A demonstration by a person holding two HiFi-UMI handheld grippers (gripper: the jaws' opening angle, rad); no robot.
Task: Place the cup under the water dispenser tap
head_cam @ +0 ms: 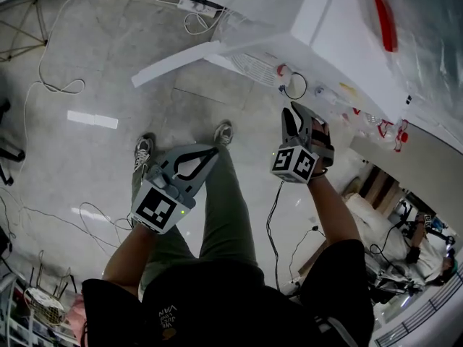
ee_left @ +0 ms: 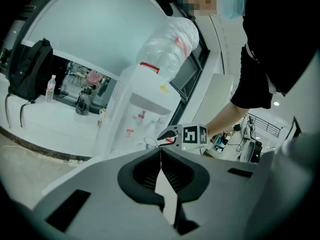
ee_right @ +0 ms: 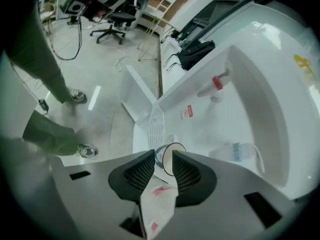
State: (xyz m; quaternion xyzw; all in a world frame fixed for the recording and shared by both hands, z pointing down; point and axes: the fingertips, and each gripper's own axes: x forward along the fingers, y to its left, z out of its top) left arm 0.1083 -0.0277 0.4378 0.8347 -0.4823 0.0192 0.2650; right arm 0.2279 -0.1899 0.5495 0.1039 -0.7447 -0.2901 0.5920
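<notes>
A white paper cup (ee_right: 159,199) with red print lies lengthwise between my right gripper's (ee_right: 163,156) jaws, its oval rim (ee_right: 173,159) pointing forward past the fingertips. The jaws are closed on its body, with a thin gap at the left tip. In the head view the right gripper (head_cam: 295,110) hangs just before the white water dispenser (head_cam: 325,27), and the cup rim (head_cam: 295,85) is close to the taps. The red tap (ee_right: 217,83) and blue tap (ee_right: 235,151) stick out above the grilled drip tray (ee_right: 156,124). My left gripper (head_cam: 210,152) is shut and empty, lower and to the left.
The dispenser (ee_left: 142,101) carries a big water bottle (ee_left: 167,46). Cables (head_cam: 51,85) and a power strip (head_cam: 197,7) lie on the floor. A white panel (head_cam: 177,60) leans at the dispenser's foot. A black backpack (ee_left: 30,69) sits on a side counter. The person's shoes (head_cam: 145,150) are below.
</notes>
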